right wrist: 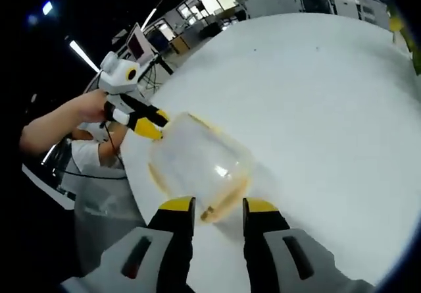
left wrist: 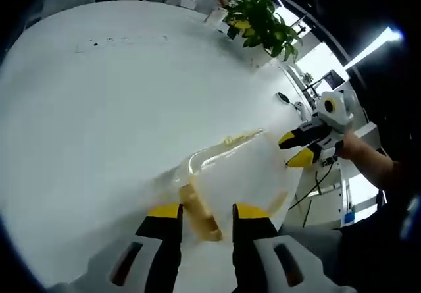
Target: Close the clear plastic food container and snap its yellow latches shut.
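A clear container [left wrist: 230, 174] with yellow latches [left wrist: 200, 213] lies on the white table [left wrist: 99, 108], near its edge. The left gripper [left wrist: 206, 215] has its jaws parted around one latch, not clenched. The right gripper [right wrist: 217, 211] is likewise released, its jaws flanking the opposite latch [right wrist: 220, 204]. A potted plant [left wrist: 263, 23] stands at the far side of the table.

Two hand-held tongs [left wrist: 205, 215] [right wrist: 219, 213], each with pale grey bodies, black jaws and yellow tips; a black cable trails from one, beside a white short sleeve [right wrist: 84, 153].
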